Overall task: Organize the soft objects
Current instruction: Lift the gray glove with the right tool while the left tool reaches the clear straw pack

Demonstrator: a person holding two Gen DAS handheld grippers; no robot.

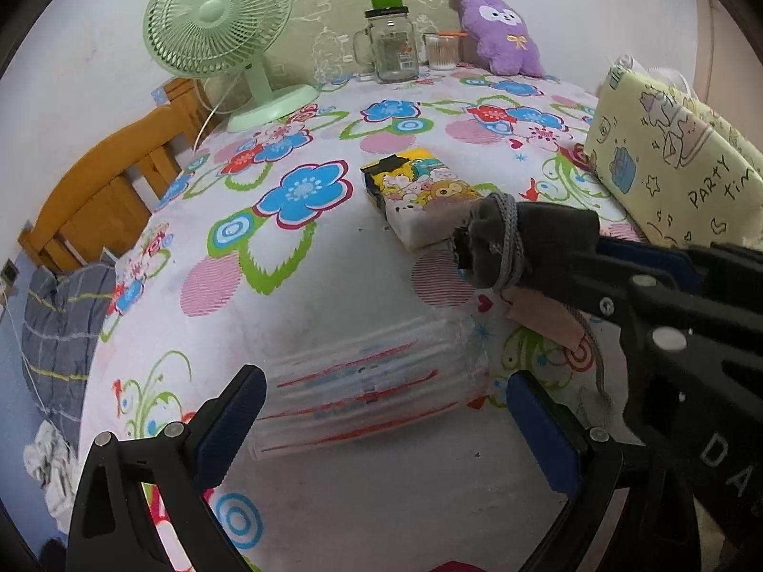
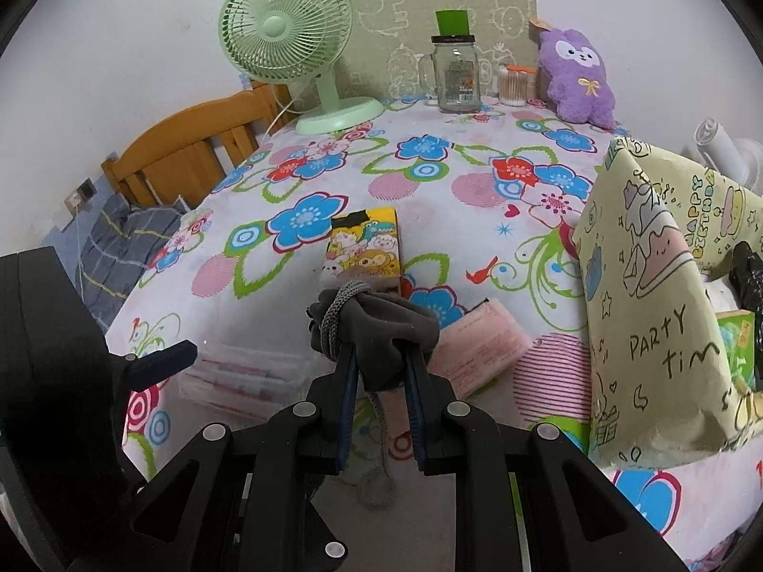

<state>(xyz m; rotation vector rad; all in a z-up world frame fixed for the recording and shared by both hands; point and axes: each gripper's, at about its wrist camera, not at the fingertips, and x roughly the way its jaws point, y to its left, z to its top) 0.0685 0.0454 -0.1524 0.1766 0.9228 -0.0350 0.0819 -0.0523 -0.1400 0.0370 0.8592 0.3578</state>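
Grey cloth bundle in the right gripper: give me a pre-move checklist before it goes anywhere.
1. Right gripper clamped on the grey cloth bundle tied with grey cord: ok.
2. Cord's loose tail clear of the table: not ok, it hangs down low.
3. Left gripper free: ok, open and holding nothing.
4. Clear plastic pack with red stripes between the left jaws, untouched: ok.
5. Room inside the yellow party-print paper bag: cannot tell.

Fan [image 2: 286,28], jar [image 2: 455,76] and plush [image 2: 577,78] along the table's [image 2: 429,190] far edge, tissue pack [image 2: 365,248] mid-table, paper bag [image 2: 658,295] at right, chair [image 2: 190,152] left of table.
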